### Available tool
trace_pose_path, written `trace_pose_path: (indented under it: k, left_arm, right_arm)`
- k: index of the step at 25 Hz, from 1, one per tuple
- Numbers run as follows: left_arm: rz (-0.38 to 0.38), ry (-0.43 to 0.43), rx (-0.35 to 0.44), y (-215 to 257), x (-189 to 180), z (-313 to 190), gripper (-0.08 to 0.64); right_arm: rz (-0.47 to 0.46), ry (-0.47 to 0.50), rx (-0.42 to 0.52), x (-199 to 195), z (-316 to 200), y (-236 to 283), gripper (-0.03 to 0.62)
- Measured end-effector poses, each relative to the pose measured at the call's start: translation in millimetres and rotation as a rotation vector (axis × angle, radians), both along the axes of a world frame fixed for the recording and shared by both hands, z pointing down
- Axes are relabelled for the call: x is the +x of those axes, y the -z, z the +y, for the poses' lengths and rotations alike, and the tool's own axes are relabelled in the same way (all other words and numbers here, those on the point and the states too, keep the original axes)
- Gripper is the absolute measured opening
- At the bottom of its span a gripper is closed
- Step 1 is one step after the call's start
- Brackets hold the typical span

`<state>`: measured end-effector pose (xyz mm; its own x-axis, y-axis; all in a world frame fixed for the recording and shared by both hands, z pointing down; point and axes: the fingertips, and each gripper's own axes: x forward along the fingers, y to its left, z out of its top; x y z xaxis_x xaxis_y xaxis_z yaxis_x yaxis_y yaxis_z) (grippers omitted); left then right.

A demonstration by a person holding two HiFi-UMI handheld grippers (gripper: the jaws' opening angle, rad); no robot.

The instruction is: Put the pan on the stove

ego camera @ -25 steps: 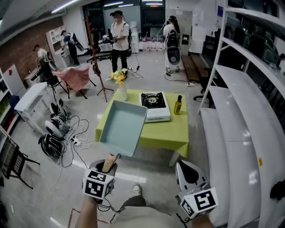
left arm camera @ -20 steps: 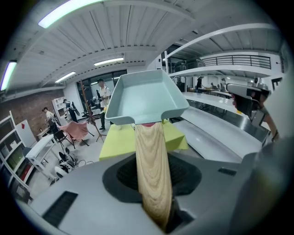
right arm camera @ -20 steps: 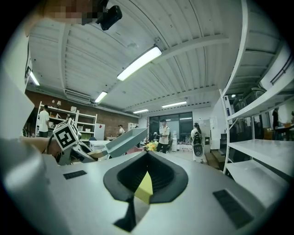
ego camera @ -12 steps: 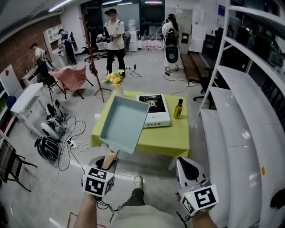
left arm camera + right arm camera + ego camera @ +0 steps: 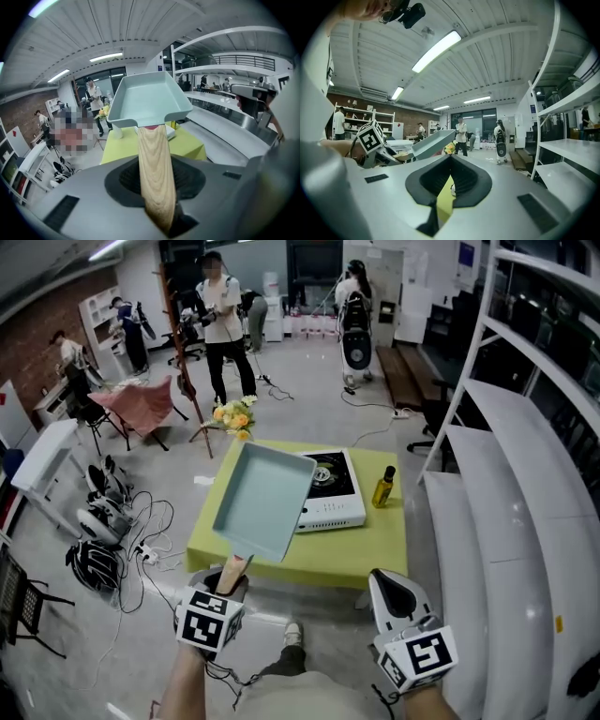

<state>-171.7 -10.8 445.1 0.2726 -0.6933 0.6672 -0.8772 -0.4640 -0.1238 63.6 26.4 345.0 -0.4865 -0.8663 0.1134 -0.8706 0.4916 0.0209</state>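
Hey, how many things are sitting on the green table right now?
3: a stove in the middle, a bottle right of it, flowers at the far left corner. The held pan may hide more.

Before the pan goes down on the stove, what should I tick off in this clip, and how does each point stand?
1. Grip: the left hand-held gripper is shut on the light wooden handle of the pale blue rectangular pan: ok.
2. Pan contents: nothing lies in it: ok.
3. Burner free: the black burner of the white portable gas stove is bare where it shows, but the pan hides the rest: cannot tell.
4. Room beside the stove: the yellow oil bottle stands upright to the stove's right, apart from it: ok.
5. Right hand-held gripper: nothing between its jaws, well away from the pan: ok.
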Motion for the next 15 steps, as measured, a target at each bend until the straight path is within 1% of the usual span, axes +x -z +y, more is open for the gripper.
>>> trace_pose_path:
  k: [11,15]
  left_arm:
    - [-0.014,-0.079,-0.033,-7.6,-21.3,-143.7,0.115]
    - [-0.026,-0.113,-0.04,-13.2,-22.3,-190.8,0.116]
  right_arm:
    - [0.013,-0.067,-0.043,-30.8,-136.7,-1.9,0.006]
    - [0.012,-0.096,-0.058,-36.7,-179.8,-6.5,0.006]
